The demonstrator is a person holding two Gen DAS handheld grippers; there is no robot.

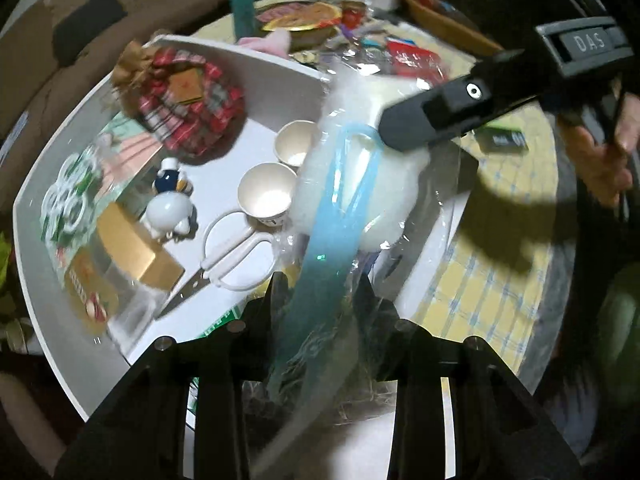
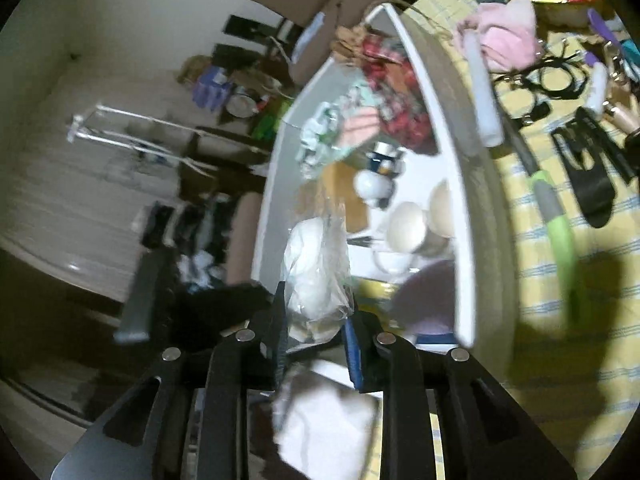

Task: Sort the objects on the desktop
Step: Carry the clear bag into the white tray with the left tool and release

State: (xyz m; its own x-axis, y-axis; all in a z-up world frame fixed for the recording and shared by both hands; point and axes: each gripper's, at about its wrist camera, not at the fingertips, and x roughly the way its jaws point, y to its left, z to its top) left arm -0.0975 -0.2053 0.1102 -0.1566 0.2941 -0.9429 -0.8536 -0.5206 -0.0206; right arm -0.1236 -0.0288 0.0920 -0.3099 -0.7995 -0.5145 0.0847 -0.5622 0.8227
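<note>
A clear plastic bag (image 1: 360,184) with white stuffing and a blue strip hangs between both grippers over the right end of the white tray (image 1: 248,64). My left gripper (image 1: 320,284) is shut on its near end. My right gripper (image 2: 316,312), also seen from the left wrist view (image 1: 404,128), is shut on the bag's (image 2: 316,272) other end. The tray (image 2: 466,240) holds a red plaid bundle (image 1: 192,100), two paper cups (image 1: 266,194), white scissors (image 1: 232,256), a small figurine (image 1: 170,208), a gold box (image 1: 136,248) and packets.
Beyond the tray a yellow checked tablecloth (image 2: 580,320) carries a green-handled tool (image 2: 556,220), black holders (image 2: 588,176), a pink cloth (image 2: 504,36), a teal bottle (image 1: 242,4) and snack packets (image 1: 304,16). A sofa and floor clutter lie to the left.
</note>
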